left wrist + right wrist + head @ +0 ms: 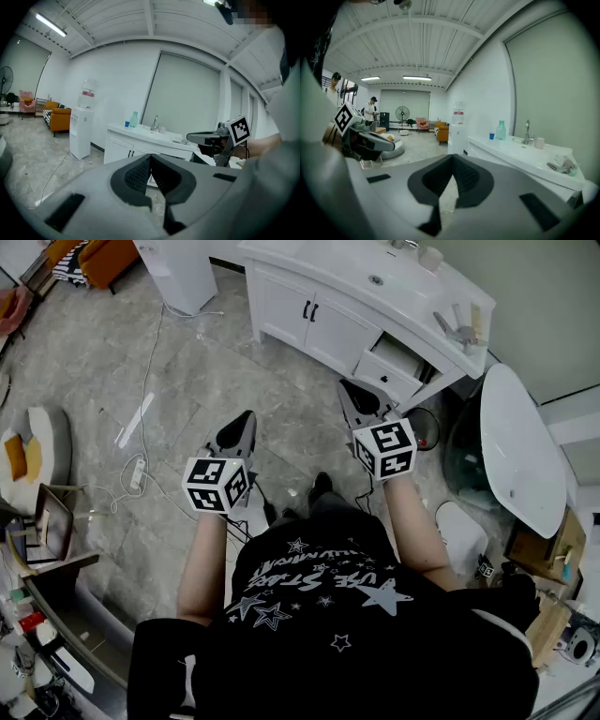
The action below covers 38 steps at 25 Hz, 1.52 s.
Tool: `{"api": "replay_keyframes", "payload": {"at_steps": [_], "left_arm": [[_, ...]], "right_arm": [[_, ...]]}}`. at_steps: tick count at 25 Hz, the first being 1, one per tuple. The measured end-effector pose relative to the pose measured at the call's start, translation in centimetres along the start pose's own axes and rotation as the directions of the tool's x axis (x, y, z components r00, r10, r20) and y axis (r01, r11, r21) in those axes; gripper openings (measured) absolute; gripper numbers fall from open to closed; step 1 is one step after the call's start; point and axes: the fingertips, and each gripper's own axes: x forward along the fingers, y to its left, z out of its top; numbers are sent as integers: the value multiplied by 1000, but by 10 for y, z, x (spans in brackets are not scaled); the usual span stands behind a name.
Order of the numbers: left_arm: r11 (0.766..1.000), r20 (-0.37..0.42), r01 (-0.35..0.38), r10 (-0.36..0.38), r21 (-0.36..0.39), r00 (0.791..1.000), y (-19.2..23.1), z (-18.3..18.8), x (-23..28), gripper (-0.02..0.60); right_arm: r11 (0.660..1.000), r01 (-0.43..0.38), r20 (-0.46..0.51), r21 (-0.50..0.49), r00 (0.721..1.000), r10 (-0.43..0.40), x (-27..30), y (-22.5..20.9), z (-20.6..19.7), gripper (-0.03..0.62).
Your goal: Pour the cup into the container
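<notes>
The person's black star-printed shirt point(328, 615) fills the near edge; ahead of it the left tool point(247, 418) and right tool point(347, 388) are held over the grey floor point(187, 362), the 2 pairs of jaws together on nothing. The small blue cup point(491, 136) stands well apart from them on the white counter point(520, 152), just beside a green bottle point(501, 130).

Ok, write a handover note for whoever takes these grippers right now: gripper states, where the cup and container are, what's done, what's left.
Left gripper: fingers shut, empty.
Right gripper: fingers shut, empty.
Both are in the air, short of the white counter.
On the counter by the faucet: small blue cup, green bottle, white cup. Which is the container, I cannot tell.
Done: nothing, no cup picked up.
Left: step up, grasp the cup, pour.
</notes>
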Motion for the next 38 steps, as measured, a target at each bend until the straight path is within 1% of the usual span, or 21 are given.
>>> {"api": "replay_keyframes", "payload": {"at_steps": [9, 16, 19, 23, 24, 25, 28, 30, 31, 33, 36, 38], "left_arm": [[1000, -13, -20, 20, -11, 1000, 2, -10, -10, 11], [999, -11, -44, 44, -21, 999, 13, -14, -21, 11], [998, -5, -51, 51, -23, 999, 19, -12, -23, 11], [998, 5, -57, 57, -23, 998, 28, -5, -19, 11], [998, 8, -60, 61, -23, 998, 32, -3, -16, 11], [998, 10, -64, 65, -23, 998, 35, -1, -14, 11], [997, 14, -76, 76, -26, 997, 45, 4, -5, 11], [996, 13, -83, 84, -27, 996, 52, 6, 2, 11], [996, 11, -88, 89, -27, 996, 56, 7, 7, 11], [995, 6, -100, 100, -30, 995, 64, 10, 20, 11], [992, -7, -120, 120, -32, 993, 77, 16, 43, 11], [991, -17, -133, 132, -34, 991, 86, 22, 63, 11]], "right_arm": [[999, -33, 1, -9, 999, 33, 4, 9, 0, 6], [999, -39, 20, 16, 999, 38, 11, 15, -1, 6], [998, -51, 31, 47, 998, 49, 14, 19, 0, 6], [998, -51, 47, 46, 998, 49, 24, 16, 4, 8], [997, -55, 55, 47, 997, 52, 27, 15, 6, 25], [997, -60, 61, 49, 996, 57, 32, 13, 8, 65], [996, -69, 69, 50, 995, 66, 47, 7, 11, 145], [996, -74, 76, 51, 995, 70, 60, 0, 13, 181], [995, -78, 82, 56, 994, 73, 67, -4, 13, 209], [993, -88, 94, 72, 992, 81, 82, -15, 15, 241], [990, -98, 98, 102, 991, 88, 109, -38, 17, 321], [988, -96, 94, 119, 992, 85, 130, -59, 19, 358]]}}
